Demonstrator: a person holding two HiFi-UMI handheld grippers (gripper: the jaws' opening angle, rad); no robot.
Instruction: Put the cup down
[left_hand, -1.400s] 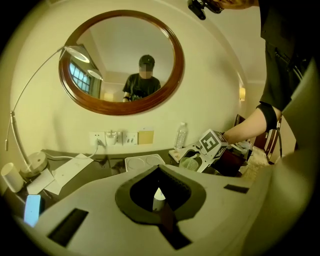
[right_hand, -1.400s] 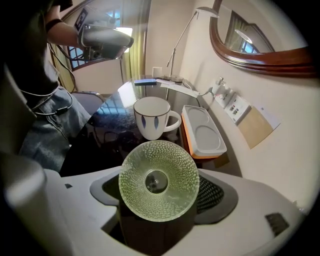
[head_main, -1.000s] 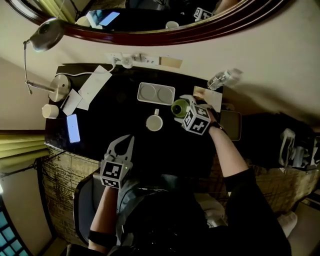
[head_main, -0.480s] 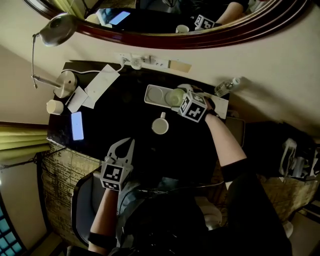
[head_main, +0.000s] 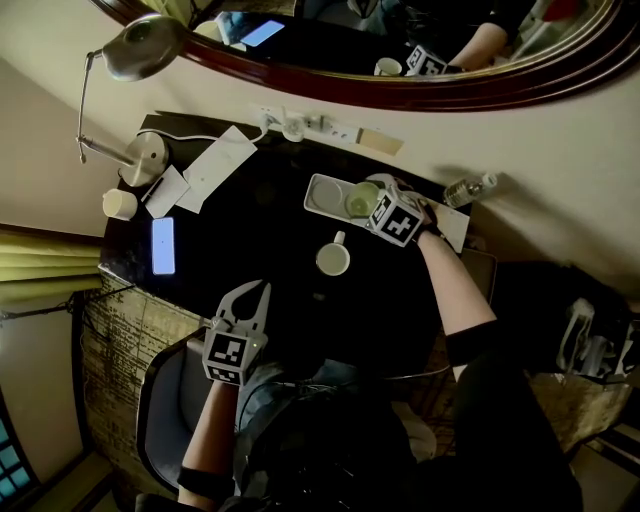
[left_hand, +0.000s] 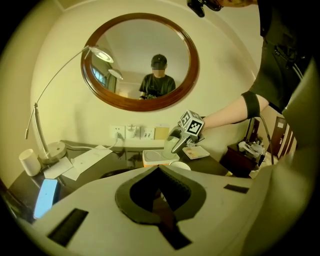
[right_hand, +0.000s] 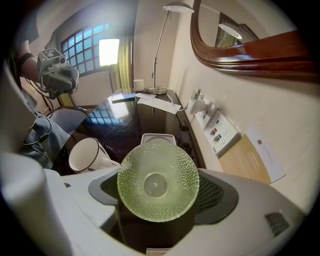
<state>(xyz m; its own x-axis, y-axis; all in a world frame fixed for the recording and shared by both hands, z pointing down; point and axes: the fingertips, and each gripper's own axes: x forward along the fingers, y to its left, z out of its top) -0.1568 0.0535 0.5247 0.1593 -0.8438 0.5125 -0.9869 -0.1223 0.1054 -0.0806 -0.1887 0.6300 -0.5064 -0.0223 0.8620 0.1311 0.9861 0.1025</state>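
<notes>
Green glass cup (right_hand: 157, 186), dimpled, sits mouth-up betw. the jaws of the R gripper (right_hand: 160, 174), pads against its sides. The jaws have just been opening a little w/ the cup betw. them. In the head view the cup is over the right well of the white 2-well tray (head_main: 322, 190); can't tell if it rests on the tray. White mug (head_main: 333, 260) stands just beside the tray, nearer the person. L gripper (head_main: 247, 297) is clenched, empty, at the near edge of the black table (head_main: 250, 230), well apart from the cup. Lit phone (head_main: 162, 245) lies far left. Print on the card (right_hand: 222, 131) by the wall is too small to read.
</notes>
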